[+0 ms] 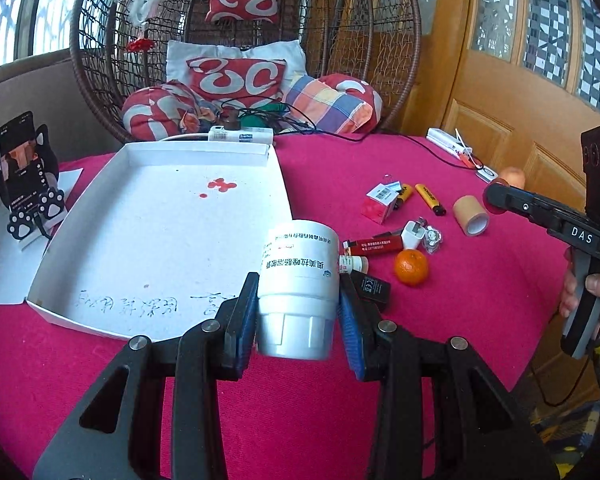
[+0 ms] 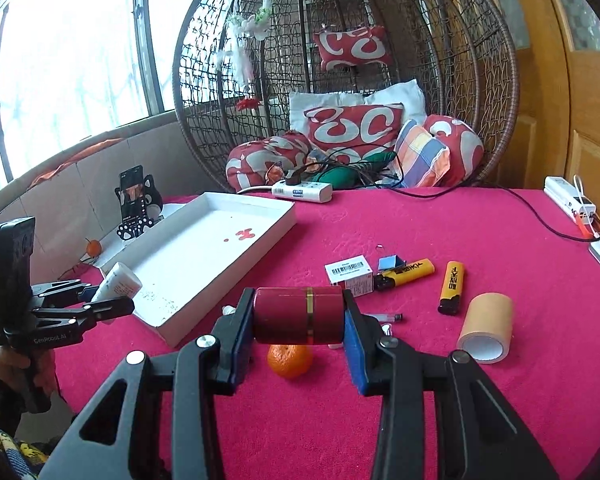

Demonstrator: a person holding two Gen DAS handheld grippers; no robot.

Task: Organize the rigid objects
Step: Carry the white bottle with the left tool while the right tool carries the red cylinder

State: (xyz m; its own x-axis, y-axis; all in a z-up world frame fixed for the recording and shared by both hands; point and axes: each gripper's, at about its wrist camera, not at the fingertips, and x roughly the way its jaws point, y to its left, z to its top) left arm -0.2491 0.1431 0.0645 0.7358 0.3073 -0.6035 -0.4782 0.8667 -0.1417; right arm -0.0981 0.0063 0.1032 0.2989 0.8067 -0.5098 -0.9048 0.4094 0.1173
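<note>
Since the white tray [image 1: 100, 248] on the bench [image 1: 440, 320] lies bare, you hold both loads above the red cloth to fill it: your left tongs [image 1: 298, 312] clamp a white bottle [image 1: 298, 280], your right tongs [image 2: 300, 320] a dark red canister [image 2: 298, 314].

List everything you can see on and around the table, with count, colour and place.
Tray: one, white, table's left part.
Pill bottle: one, white, held cap towards the camera.
Cylinder case: one, dark red, gold band, held sideways.
Lighters: two yellow, mid-table; one red nearby.
Tangerine: one, orange, near red lighter.
Tape roll: one, tan, table's right part.
Small box: one, white with barcode, beside yellow lighters.
Phone: one, black, on cat stand, far left.
Left hand-held gripper: black, blue pads, gripping bottle.
Right hand-held gripper: same, gripping case.
</note>
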